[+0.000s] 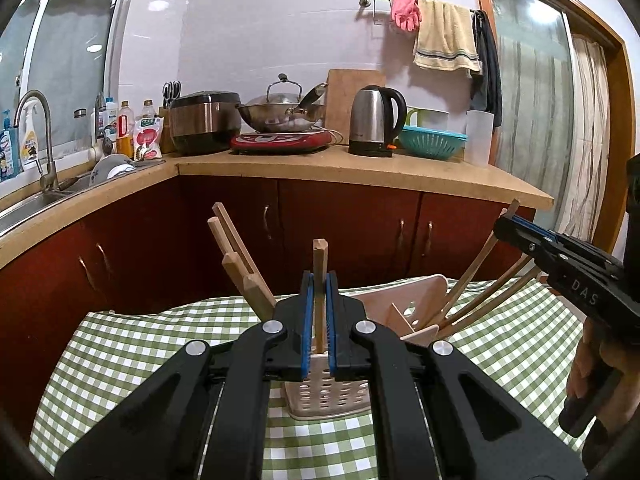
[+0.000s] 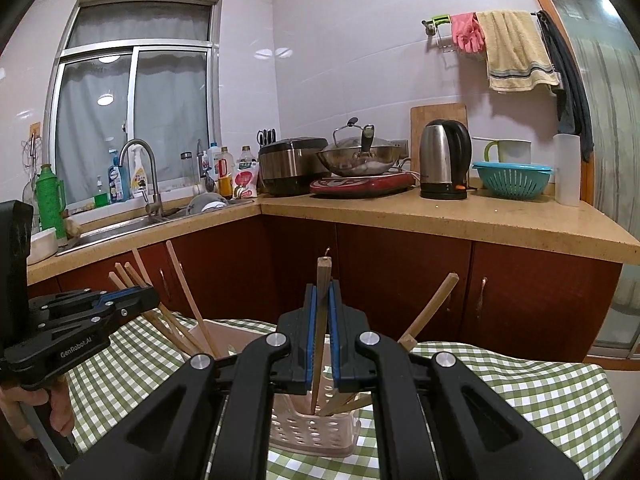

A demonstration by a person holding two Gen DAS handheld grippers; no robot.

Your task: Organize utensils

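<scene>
A pink perforated utensil holder [image 1: 332,394] with dividers stands on a green checked tablecloth [image 1: 120,360]. My left gripper [image 1: 319,280] is shut on an upright wooden chopstick [image 1: 320,256] whose lower end is in the holder. Several chopsticks [image 1: 240,264] lean out at its left and others [image 1: 480,280] at its right. My right gripper [image 2: 322,292] is shut on another wooden chopstick [image 2: 323,276], its tip down in the holder [image 2: 312,428]. Each gripper shows in the other's view: the right one [image 1: 504,216], the left one [image 2: 154,294].
Behind the table runs a kitchen counter [image 2: 440,216] with red cabinets, a sink [image 2: 120,228], a rice cooker [image 2: 292,164], a wok on a hob [image 2: 360,160], a kettle [image 2: 444,160] and a teal colander [image 2: 512,180].
</scene>
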